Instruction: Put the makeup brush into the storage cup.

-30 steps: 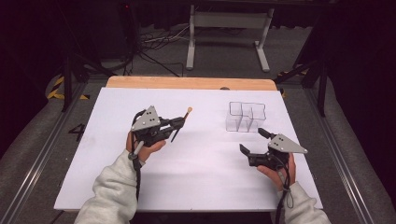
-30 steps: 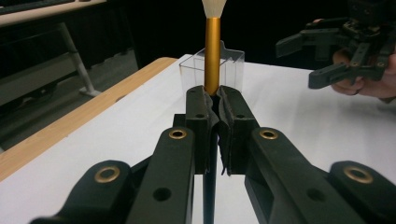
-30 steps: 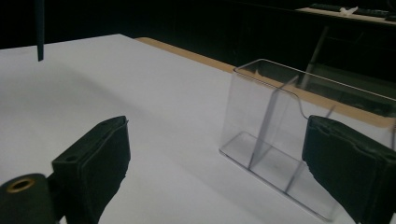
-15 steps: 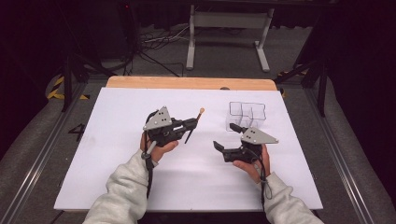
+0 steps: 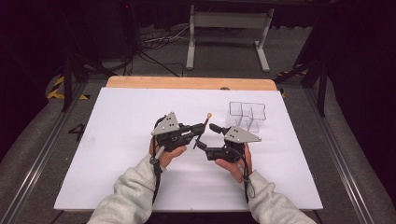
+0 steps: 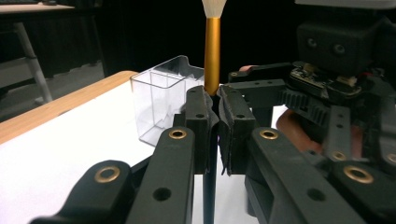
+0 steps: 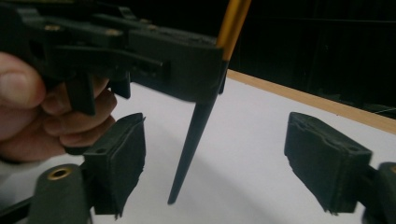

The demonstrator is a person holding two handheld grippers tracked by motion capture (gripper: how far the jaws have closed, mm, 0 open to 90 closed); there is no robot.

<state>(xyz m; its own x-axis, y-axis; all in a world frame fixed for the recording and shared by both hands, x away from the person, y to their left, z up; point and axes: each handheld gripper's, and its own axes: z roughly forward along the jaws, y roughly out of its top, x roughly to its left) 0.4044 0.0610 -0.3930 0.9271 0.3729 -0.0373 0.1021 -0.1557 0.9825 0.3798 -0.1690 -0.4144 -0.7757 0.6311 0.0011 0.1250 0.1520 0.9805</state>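
left gripper [image 6: 212, 100] clamps brush [image 6: 212, 51]; right gripper [image 7: 215, 158] closing, empty

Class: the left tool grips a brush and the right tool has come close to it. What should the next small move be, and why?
Probably close the right tool on the brush. The left tool clamps it at the gold ferrule, and its dark handle hangs free between the right tool's open pads, which have just been closing.

A dark lab or studio: white-topped table [image 5: 116, 140], floor cables [image 5: 149, 44], metal stand [image 5: 229, 28].
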